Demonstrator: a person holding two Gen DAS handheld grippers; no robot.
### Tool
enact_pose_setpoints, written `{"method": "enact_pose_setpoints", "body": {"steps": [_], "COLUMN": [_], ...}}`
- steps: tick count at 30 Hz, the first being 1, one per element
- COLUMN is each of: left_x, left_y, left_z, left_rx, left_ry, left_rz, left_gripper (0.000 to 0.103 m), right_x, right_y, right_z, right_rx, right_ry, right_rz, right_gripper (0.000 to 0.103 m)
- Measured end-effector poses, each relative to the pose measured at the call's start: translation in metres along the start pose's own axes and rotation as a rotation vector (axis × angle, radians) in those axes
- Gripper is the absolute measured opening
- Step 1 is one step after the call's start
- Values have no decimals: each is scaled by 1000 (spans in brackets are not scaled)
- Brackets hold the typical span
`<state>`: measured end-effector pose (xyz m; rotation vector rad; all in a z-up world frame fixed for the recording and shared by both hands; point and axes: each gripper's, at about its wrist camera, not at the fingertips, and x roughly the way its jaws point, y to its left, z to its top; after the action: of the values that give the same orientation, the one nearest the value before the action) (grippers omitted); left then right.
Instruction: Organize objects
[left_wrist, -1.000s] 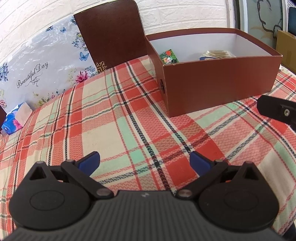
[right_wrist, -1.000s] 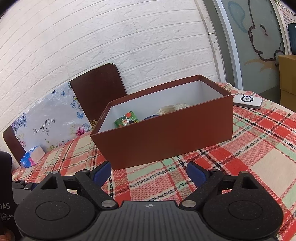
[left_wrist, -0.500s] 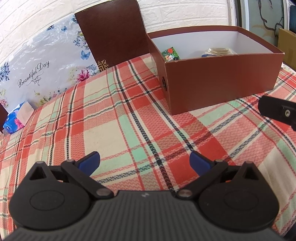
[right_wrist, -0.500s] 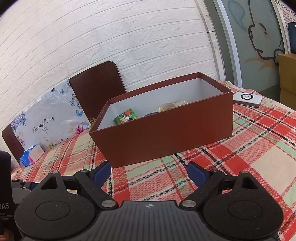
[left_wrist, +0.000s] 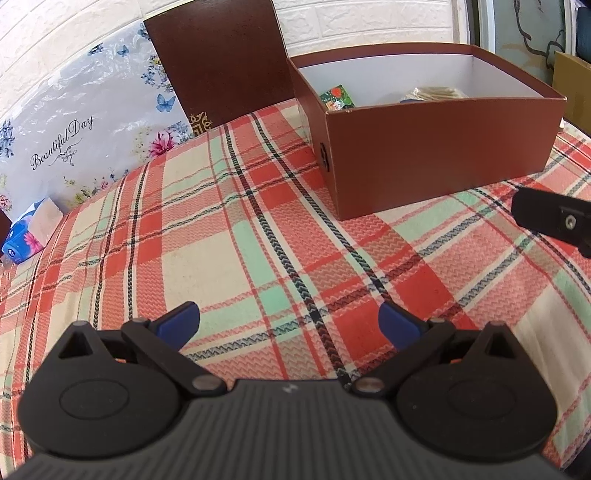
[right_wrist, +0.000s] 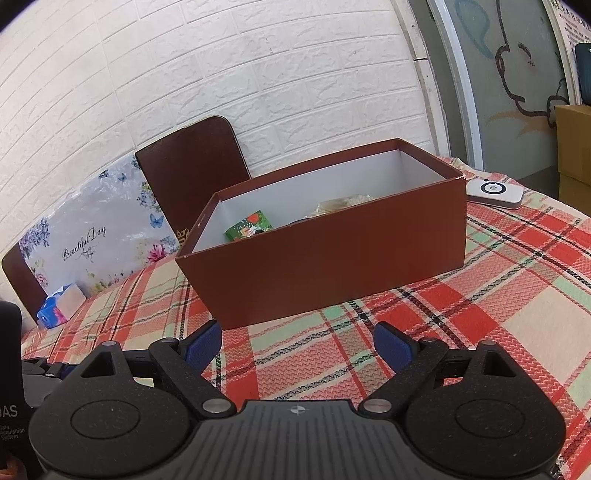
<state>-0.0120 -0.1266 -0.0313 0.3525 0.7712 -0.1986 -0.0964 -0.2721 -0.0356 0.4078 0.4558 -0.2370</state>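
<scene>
Box sits open-topped on the plaid tablecloth, bare cloth in front; left gripper and right gripper hover there, fingers spread, empty

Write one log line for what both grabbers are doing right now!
left gripper: open, empty | right gripper: open, empty | brown box: open, items inside
</scene>
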Motion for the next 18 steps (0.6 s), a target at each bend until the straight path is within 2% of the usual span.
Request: {"method": "enact_pose_setpoints", "body": {"steps": [18], "left_x": [8], "left_y": [-1], "left_z": [-4], "left_rx": [3], "left_ry": [50], "left_rz": [-47], "left_gripper": [103], "right_x": [3], "right_y": [1], "right_z": [-2], "right_rx": [3], "right_ry": [16], "right_rz": [-6], "right_gripper": [91]}}
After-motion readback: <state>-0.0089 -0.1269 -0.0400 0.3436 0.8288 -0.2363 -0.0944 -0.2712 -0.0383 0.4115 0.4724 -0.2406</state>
